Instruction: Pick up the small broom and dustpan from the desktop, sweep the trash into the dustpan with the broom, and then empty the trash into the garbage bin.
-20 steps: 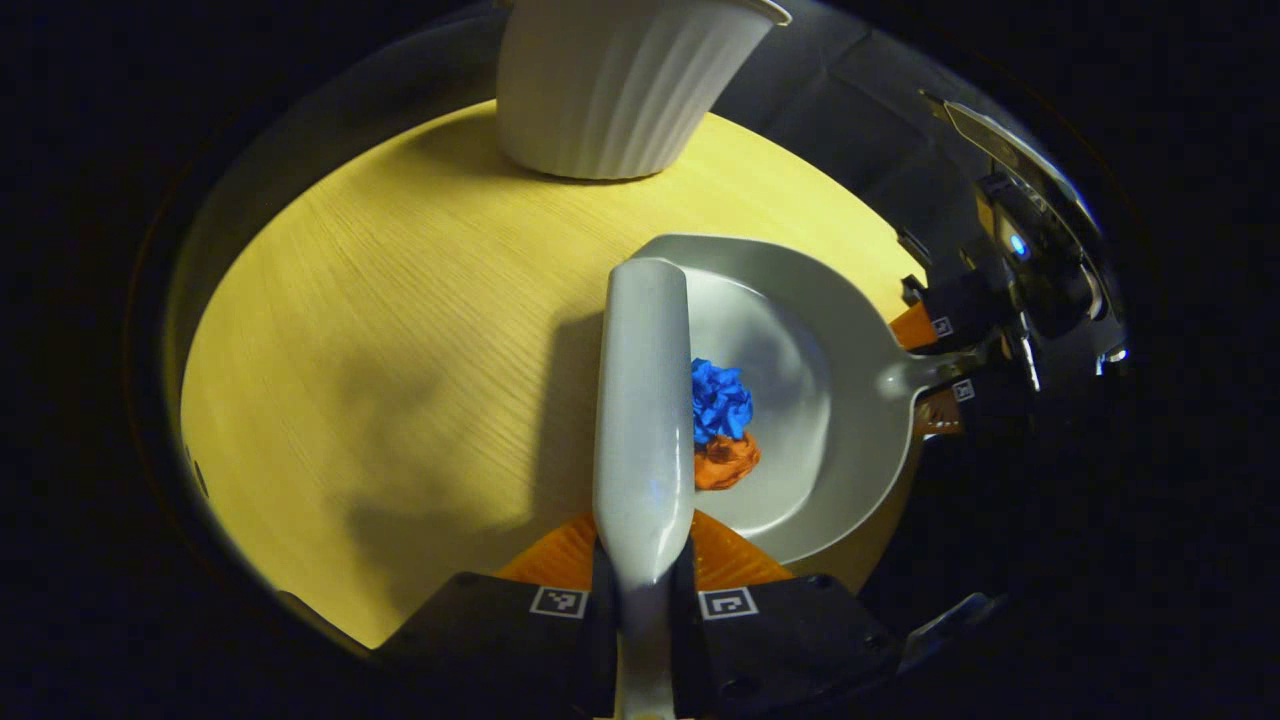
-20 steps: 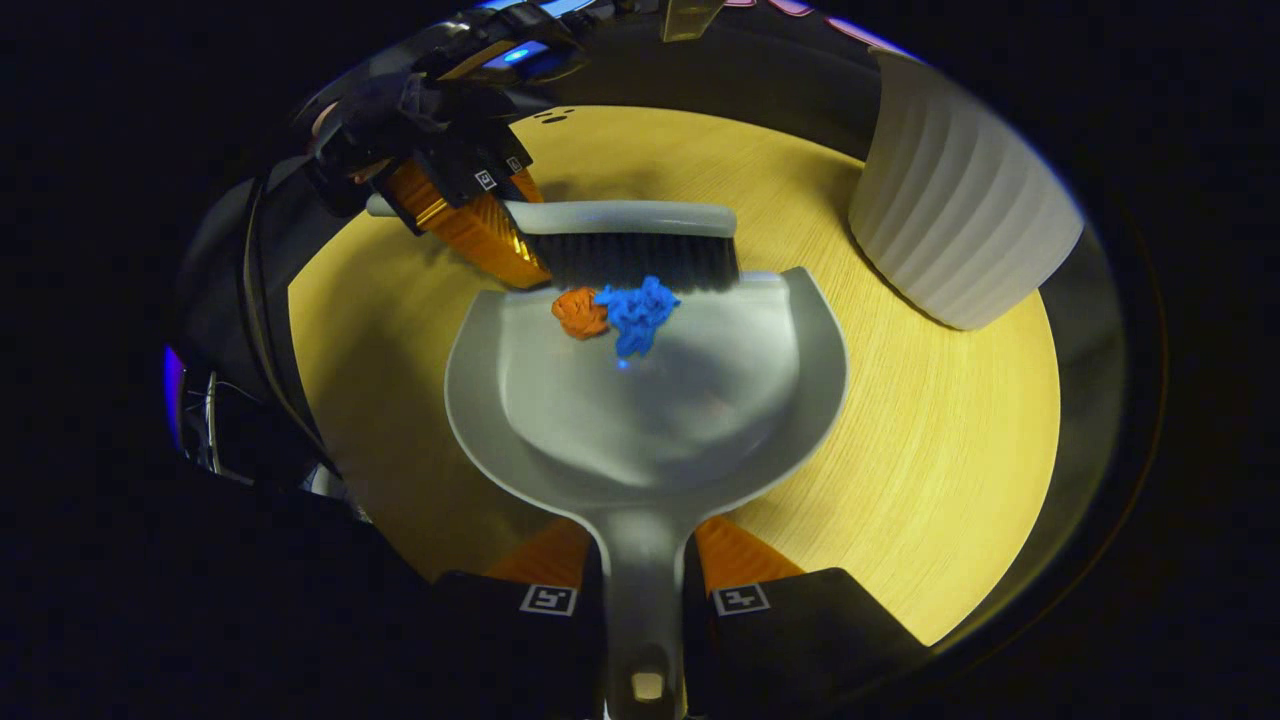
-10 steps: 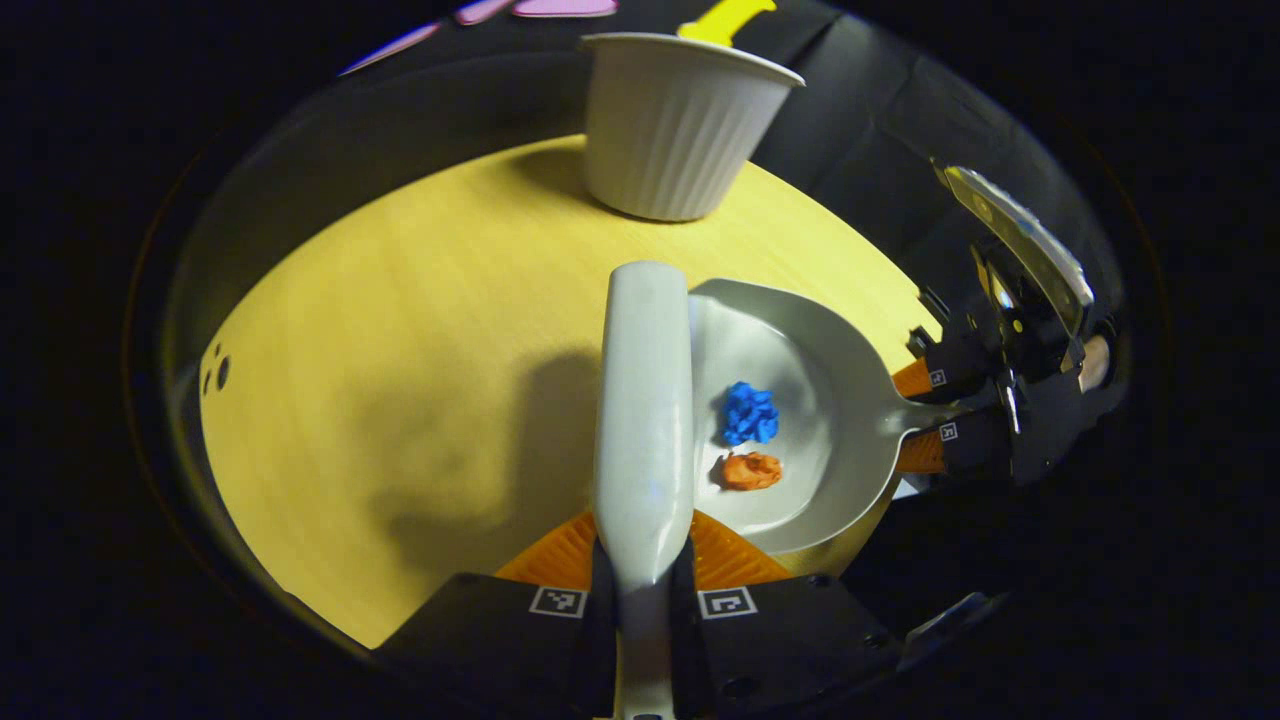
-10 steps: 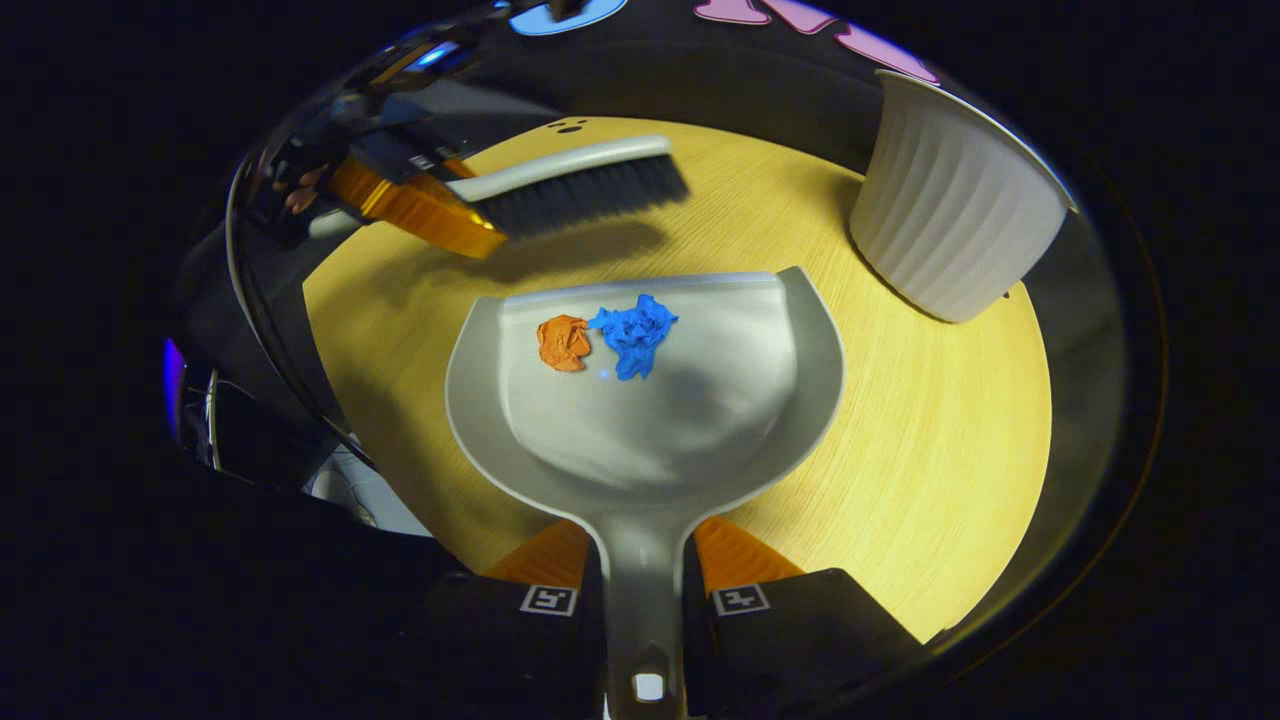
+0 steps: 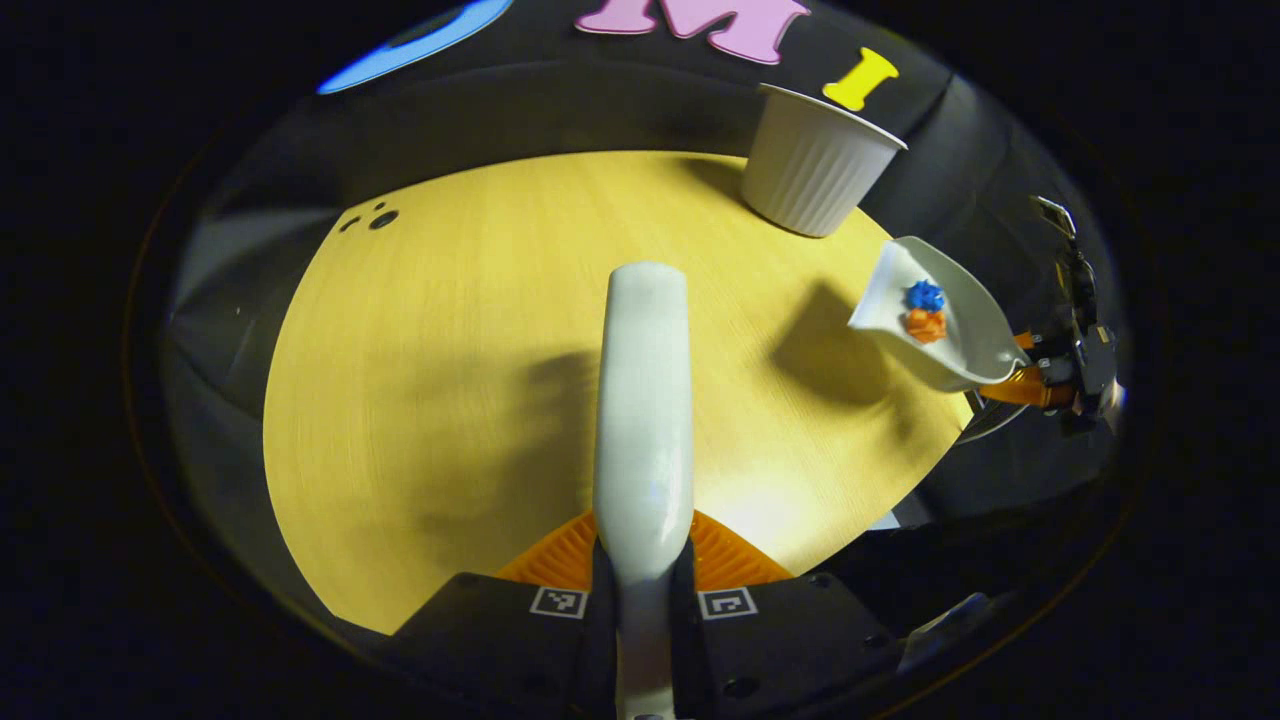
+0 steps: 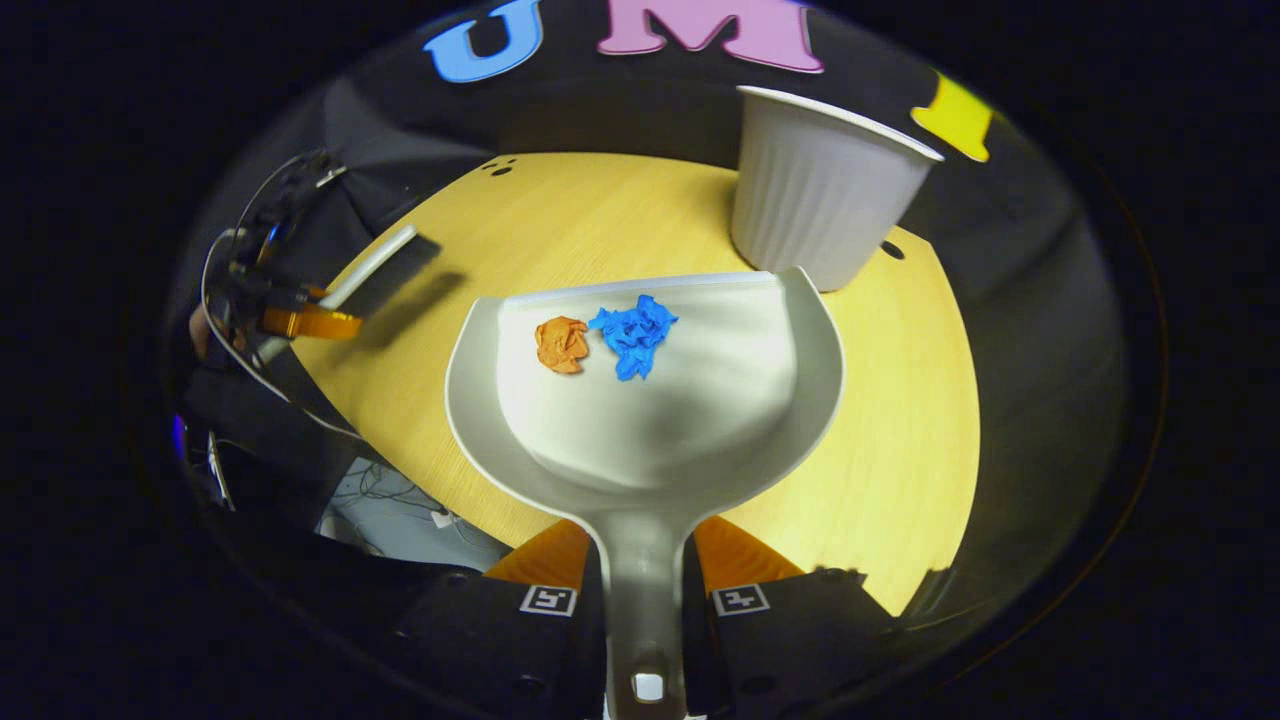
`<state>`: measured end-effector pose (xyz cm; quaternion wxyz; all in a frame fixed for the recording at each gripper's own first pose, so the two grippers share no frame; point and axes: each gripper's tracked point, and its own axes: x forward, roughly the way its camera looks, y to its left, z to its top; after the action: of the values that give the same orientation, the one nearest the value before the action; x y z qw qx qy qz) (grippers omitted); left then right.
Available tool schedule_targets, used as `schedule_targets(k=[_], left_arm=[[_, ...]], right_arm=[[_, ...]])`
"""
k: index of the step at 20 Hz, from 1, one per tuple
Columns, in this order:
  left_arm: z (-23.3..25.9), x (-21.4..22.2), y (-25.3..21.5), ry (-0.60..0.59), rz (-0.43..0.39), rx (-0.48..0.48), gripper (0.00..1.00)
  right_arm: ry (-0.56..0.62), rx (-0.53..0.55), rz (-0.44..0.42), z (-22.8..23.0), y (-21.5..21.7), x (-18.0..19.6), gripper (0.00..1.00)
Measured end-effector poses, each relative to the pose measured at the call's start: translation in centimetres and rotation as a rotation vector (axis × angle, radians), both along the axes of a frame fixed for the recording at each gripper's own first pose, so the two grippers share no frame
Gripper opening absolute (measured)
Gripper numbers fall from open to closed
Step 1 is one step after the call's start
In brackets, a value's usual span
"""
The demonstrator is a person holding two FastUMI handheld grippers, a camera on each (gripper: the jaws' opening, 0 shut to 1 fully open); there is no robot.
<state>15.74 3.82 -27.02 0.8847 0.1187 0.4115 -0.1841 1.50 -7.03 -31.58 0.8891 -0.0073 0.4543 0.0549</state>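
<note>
Right tongs (image 6: 640,600) clamped on the dustpan (image 6: 650,420) handle, pan raised above the table (image 6: 900,420), orange scrap (image 6: 561,343) and blue scrap (image 6: 632,334) inside, white bin (image 6: 815,205) just beyond, left tongs (image 5: 640,600) gripping the broom (image 5: 643,400).

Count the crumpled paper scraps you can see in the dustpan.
2. The orange scrap and the blue scrap lie side by side near the front lip of the dustpan, orange to the left in the right gripper view.
</note>
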Motion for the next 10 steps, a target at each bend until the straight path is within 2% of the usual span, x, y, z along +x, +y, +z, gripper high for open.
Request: schedule_targets(k=[5, 8, 9, 10], left_arm=[[-0.5, -0.1, 1.8, -0.009, 0.034, -0.044, 0.26], [-0.6, -0.5, 1.9, -0.012, 0.041, -0.032, 0.26], [-0.6, -0.5, 1.5, -0.013, 0.041, -0.026, 0.24], [-0.6, -0.3, 1.1, -0.011, 0.037, -0.019, 0.26]], right_arm=[[-0.035, 0.030, -0.127, 1.4, -0.1, 0.6, 0.34], [-0.068, 0.069, -0.192, 2.3, -0.2, 0.9, 0.34], [-0.079, 0.089, -0.211, 2.7, -0.2, 1.1, 0.31], [-0.089, 0.112, -0.229, 3.0, -0.1, 1.1, 0.34]])
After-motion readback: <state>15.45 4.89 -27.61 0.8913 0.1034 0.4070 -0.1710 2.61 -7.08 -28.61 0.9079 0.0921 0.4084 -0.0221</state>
